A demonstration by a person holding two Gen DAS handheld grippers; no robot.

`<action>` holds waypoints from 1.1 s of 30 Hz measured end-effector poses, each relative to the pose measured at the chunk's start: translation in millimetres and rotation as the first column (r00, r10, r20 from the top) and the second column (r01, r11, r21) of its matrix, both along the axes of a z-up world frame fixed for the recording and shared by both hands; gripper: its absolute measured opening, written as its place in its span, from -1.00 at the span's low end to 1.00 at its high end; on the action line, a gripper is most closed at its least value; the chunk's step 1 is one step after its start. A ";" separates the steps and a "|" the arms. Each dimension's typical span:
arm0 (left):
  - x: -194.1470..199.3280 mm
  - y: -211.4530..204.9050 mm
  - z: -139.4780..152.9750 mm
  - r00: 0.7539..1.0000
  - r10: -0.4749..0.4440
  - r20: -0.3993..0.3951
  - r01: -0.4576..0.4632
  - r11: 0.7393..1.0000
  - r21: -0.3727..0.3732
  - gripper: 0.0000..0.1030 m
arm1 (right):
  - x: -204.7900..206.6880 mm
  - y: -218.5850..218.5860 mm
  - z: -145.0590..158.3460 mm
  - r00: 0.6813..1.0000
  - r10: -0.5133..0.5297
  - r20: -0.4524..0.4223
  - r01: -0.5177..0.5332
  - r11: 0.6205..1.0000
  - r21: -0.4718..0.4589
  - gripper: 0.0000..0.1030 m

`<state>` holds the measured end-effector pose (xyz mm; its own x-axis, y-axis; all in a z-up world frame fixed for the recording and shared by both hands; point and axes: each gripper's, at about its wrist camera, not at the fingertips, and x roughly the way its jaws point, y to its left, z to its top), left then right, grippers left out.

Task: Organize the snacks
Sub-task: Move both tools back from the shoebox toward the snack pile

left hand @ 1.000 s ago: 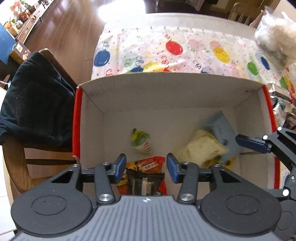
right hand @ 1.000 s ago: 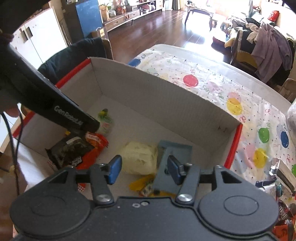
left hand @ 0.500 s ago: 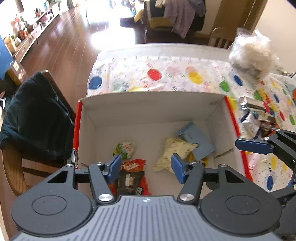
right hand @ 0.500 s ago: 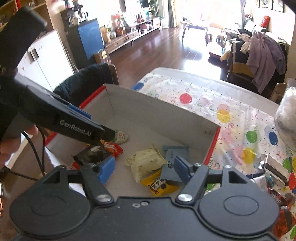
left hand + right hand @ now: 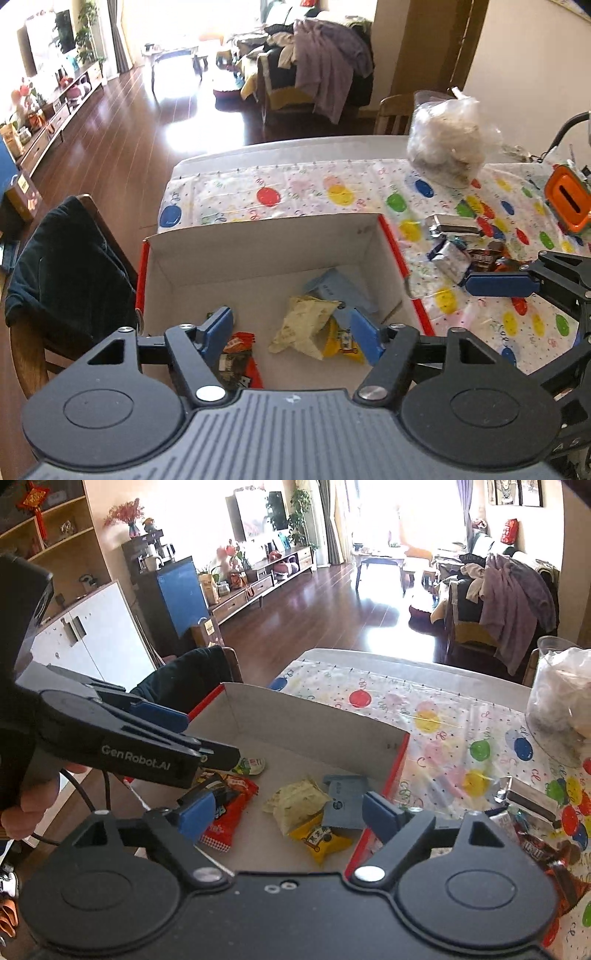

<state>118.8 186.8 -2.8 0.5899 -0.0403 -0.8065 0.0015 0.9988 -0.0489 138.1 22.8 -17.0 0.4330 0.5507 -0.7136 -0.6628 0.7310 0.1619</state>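
An open cardboard box with red outer sides (image 5: 258, 251) (image 5: 314, 720) stands on the table. Inside lie a pale yellow-green packet (image 5: 303, 325) (image 5: 295, 799), a blue-grey packet (image 5: 340, 288) (image 5: 345, 801), a yellow packet (image 5: 319, 840), a red and black packet (image 5: 236, 363) (image 5: 231, 812) and a small green-topped snack (image 5: 251, 765). My left gripper (image 5: 291, 334) is open and empty, held above the box's near side. My right gripper (image 5: 286, 812) is open and empty, above the box's right end.
Several loose wrapped snacks (image 5: 461, 243) (image 5: 532, 812) lie on the balloon-print tablecloth (image 5: 295, 192) right of the box. A clear bag of pale stuff (image 5: 445, 144), an orange device (image 5: 567, 199) and a chair with a dark jacket (image 5: 66, 266) stand around.
Both grippers have lifted up and back from inside the box, so more of the table and room shows. Both sets of jaws have opened wider. The snacks stay in the box.
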 end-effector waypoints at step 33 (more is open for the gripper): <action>31.8 -198.5 -20.1 0.967 -0.230 0.108 0.229 0.973 0.024 0.64 | 23.7 -211.1 -29.1 0.996 -0.001 0.093 0.015 0.989 -0.149 0.99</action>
<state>150.7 -11.7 -22.9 0.6506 -0.1759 -0.7388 0.2352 0.9716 -0.0243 161.8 -188.4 -46.1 0.5047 0.4367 -0.7447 -0.6637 0.7479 -0.0112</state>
